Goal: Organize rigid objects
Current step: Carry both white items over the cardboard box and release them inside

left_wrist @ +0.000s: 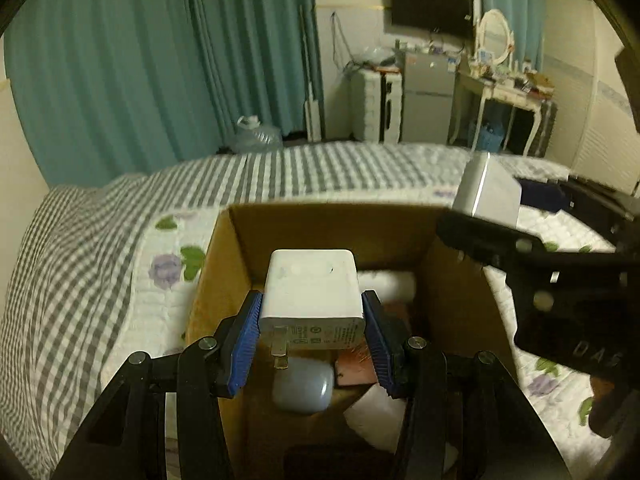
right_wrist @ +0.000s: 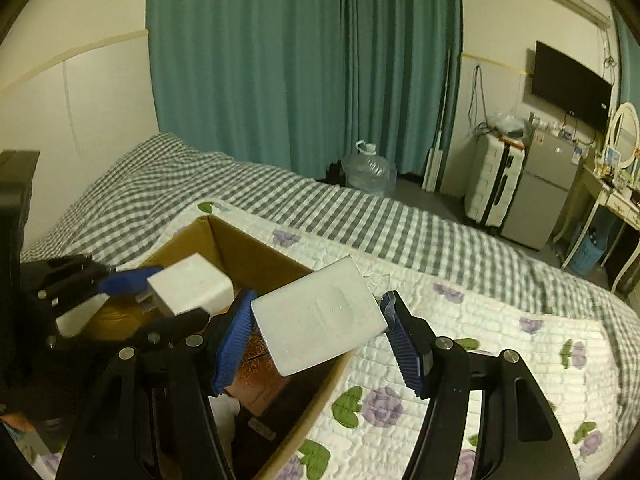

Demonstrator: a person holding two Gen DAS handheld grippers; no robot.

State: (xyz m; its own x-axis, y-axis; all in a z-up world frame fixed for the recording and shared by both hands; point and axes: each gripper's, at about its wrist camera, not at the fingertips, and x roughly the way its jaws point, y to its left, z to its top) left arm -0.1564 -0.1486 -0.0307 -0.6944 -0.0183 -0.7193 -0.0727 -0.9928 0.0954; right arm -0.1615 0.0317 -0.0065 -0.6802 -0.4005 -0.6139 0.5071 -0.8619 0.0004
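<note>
A: We're mid-drop on both sides. Left gripper [left_wrist: 312,320] is clenched on the white charger [left_wrist: 310,286], blue pads tight on its two sides, prongs pointing down and toward us. It hangs over the open cardboard box [left_wrist: 236,240] on the bed [left_wrist: 80,260].

B: And the right one?

A: Right gripper [right_wrist: 316,334] has the white flat box [right_wrist: 320,316] between its pads. Left pad is on it. At the right pad we can't tell whether it touches, there may be a sliver of gap at the corner. So: holding or just letting go, can't tell.

B: Where does that sit relative to the cardboard box?

A: Tilted, over the near right rim, partly above the opening, partly above the floral quilt [right_wrist: 480,340].

B: What's already inside?

A: A grey-blue rounded case [left_wrist: 304,386], a pinkish block [left_wrist: 356,368], something white [left_wrist: 376,420] lower right, a white piece at the back. Dim in there, we can't name them better.

B: Next move?

A: Our read: lower the charger a bit, then open the left pads over a free spot so the prongs don't jab the rounded case. The right side needs to shift inward past the rim before release, else the flat box could tip out onto the quilt. Grippers are close, so we'd go one at a time.
</note>
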